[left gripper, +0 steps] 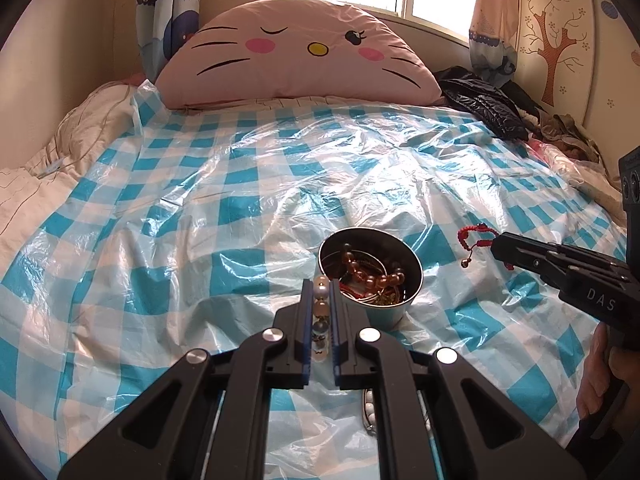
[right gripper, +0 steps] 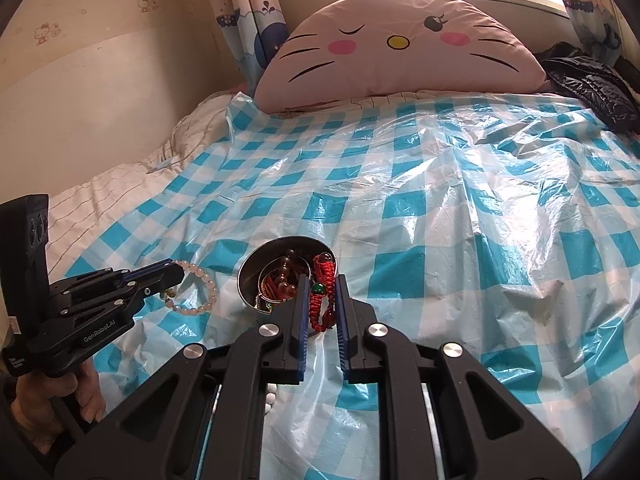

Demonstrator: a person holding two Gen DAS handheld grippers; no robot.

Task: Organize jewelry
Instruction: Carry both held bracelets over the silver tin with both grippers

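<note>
Between the jaws of the left gripper [left gripper: 322,292], as the left wrist view shows, a pale bead bracelet [left gripper: 321,312] is clamped edge-on, its beads stacked along the pads. The grip sits just short of the metal bowl [left gripper: 370,264], which stands on the checked plastic sheet [left gripper: 200,208] spread over the bed. The bowl already contains amber beads [left gripper: 372,274] and other pieces, so it serves as the collecting vessel. At right, the right gripper [left gripper: 496,246] is clenched on a red cord bracelet [left gripper: 476,238], which hangs clear of the sheet, beside the bowl.

From the right wrist view, the right gripper [right gripper: 322,292] holds the red cord bracelet [right gripper: 322,300] directly before the bowl [right gripper: 256,280], with one loop reaching to the rim; whether it touches cannot be told. At left, the left gripper [right gripper: 180,274] pinches the pale bead bracelet [right gripper: 200,292] at one point, so the loop hangs open, near the bowl. Judgement: both pieces are held for depositing. A white bead strand [right gripper: 272,396] lies on the sheet beneath the gripper.
</note>
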